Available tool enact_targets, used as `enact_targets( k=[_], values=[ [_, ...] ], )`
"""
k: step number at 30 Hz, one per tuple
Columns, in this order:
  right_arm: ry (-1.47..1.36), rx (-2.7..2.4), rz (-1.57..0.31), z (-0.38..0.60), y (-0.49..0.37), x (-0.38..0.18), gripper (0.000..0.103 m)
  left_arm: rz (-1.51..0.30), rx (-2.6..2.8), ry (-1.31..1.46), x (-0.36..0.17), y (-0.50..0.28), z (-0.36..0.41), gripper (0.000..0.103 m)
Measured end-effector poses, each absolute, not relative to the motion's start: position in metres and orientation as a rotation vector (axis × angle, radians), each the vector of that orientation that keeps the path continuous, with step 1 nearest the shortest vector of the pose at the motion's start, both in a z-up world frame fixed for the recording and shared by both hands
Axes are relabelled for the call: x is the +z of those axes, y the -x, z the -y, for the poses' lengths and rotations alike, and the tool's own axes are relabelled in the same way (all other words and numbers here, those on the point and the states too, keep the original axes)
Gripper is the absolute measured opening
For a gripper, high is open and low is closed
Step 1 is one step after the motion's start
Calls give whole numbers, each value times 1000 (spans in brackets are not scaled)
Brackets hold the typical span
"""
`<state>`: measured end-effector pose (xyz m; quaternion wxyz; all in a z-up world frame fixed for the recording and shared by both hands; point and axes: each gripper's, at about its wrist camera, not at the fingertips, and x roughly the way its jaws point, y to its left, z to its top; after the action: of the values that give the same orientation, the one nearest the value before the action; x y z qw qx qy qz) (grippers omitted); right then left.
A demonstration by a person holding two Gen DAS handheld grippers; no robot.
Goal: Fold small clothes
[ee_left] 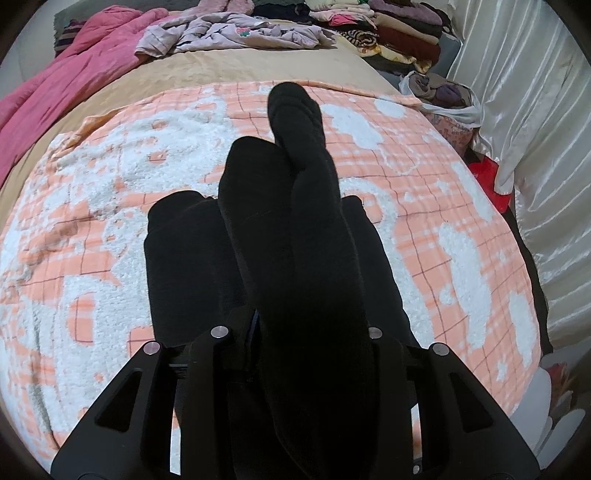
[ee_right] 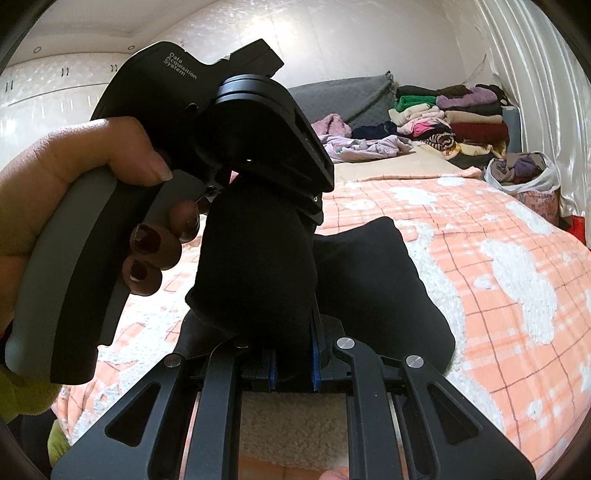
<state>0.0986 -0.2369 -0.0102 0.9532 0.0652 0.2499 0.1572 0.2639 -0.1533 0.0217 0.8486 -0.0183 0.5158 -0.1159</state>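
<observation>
Bedroom, work surface is a bed under an orange-and-white checked fleece blanket (ee_left: 424, 173). Going left to right across the far end: pink quilt (ee_left: 55, 92), crumpled lilac garment (ee_left: 229, 37), stacked folded clothes (ee_left: 399, 33), then a white bag of clothes (ee_left: 443, 92) against the satin curtain (ee_left: 524, 110).

Task item is a pair of black socks (ee_left: 306, 206), long and dark, part of it lying on the blanket and part lifted.

My left gripper (ee_left: 295, 332) points steeply down, jaws narrow, pinching one sock end; the fabric drapes forward over the fingers toward the middle of the blanket. In the right wrist view the hand (ee_right: 55, 177) holding that left unit is at frame left. My right gripper (ee_right: 291, 365) has its jaws nearly together, clamped on a black bunch of the same socks just under the left unit.

Risks, my read: both claws sit very close, so they could bump. Black on black hides layers, so I may hold only one sock and the other slides off. Fleece pile could drag the fabric and skew the fold.
</observation>
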Motion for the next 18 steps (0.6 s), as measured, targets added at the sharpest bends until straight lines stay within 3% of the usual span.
enact_targets(
  k=[18],
  values=[
    [-211,314,-553,255,-111,-23,12,-1120,-245,18,4,-272,177,33]
  ],
)
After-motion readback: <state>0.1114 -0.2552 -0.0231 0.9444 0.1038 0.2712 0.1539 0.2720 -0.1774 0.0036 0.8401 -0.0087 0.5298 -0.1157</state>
